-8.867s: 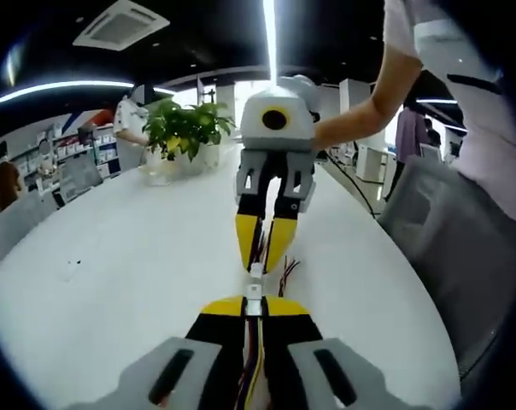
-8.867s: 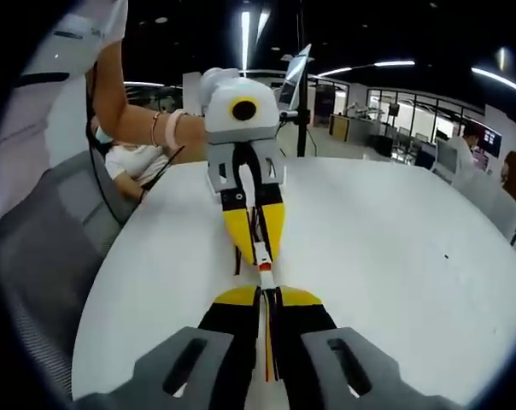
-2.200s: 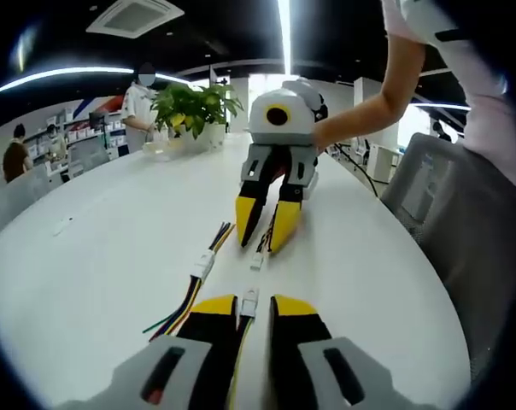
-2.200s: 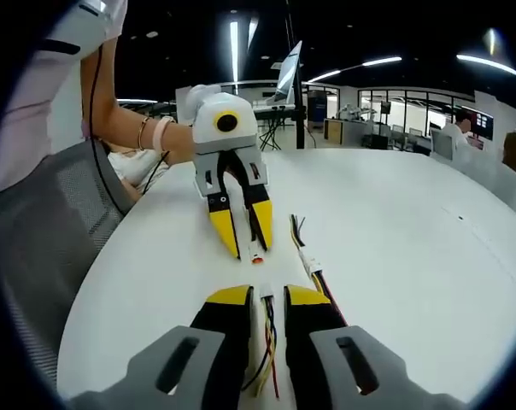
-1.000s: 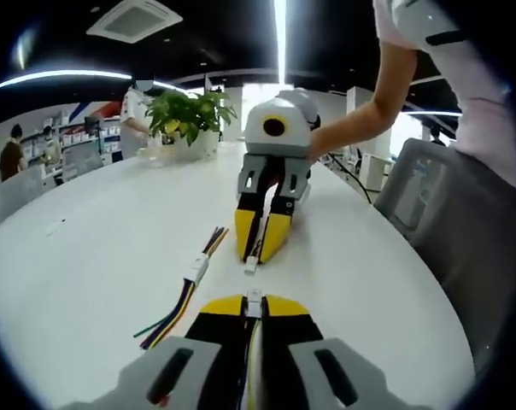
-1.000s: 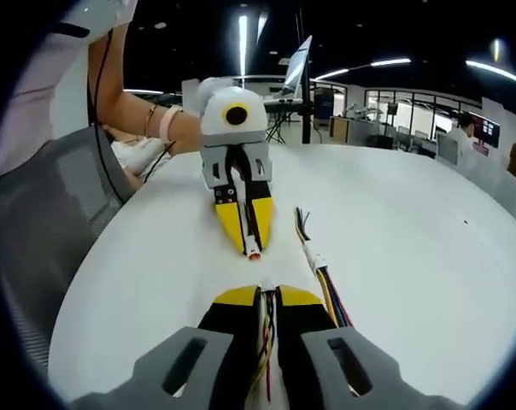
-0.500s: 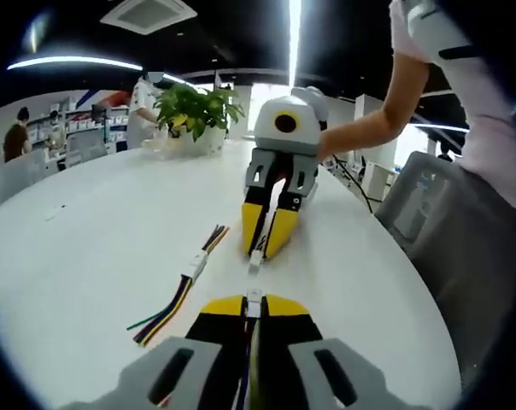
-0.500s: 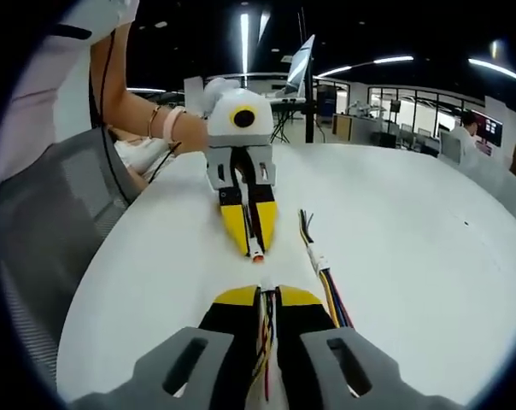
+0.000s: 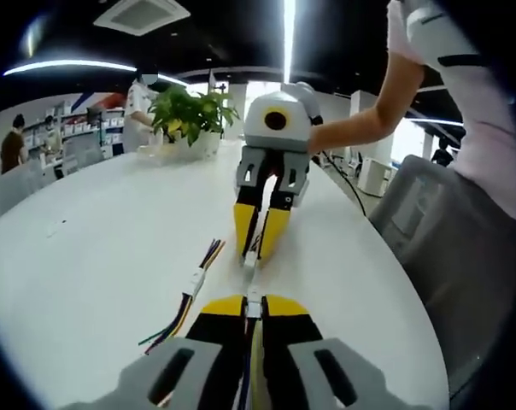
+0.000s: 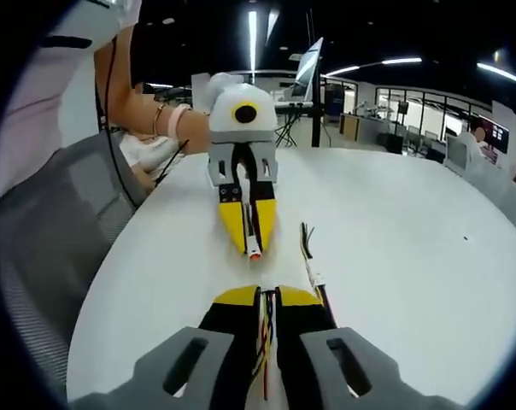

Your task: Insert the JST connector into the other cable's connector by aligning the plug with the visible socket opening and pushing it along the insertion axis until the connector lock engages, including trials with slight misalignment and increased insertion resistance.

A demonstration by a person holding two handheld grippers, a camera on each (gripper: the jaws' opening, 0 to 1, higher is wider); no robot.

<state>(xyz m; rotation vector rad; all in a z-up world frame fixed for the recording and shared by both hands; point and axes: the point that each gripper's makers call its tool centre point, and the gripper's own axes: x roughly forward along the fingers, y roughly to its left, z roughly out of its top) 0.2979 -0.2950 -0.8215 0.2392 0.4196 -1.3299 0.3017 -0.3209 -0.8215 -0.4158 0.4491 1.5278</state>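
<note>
Left gripper [image 9: 252, 306] clamped on white plug [image 9: 253, 299]; right gripper [image 9: 260, 248] clamped on socket connector [image 9: 249, 259]. Held nose to nose above table [image 9: 87, 248], presumably for axial alignment. Spare cable [image 9: 190, 286] beside.

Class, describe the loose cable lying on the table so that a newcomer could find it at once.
Start at the big white table and find the two yellow-tipped tools facing each other. Beside the line between them lies the loose cable, a flat bundle of coloured wires with a small white connector partway along. Unlike the two cables pinched in the tools, nothing holds it.
</note>
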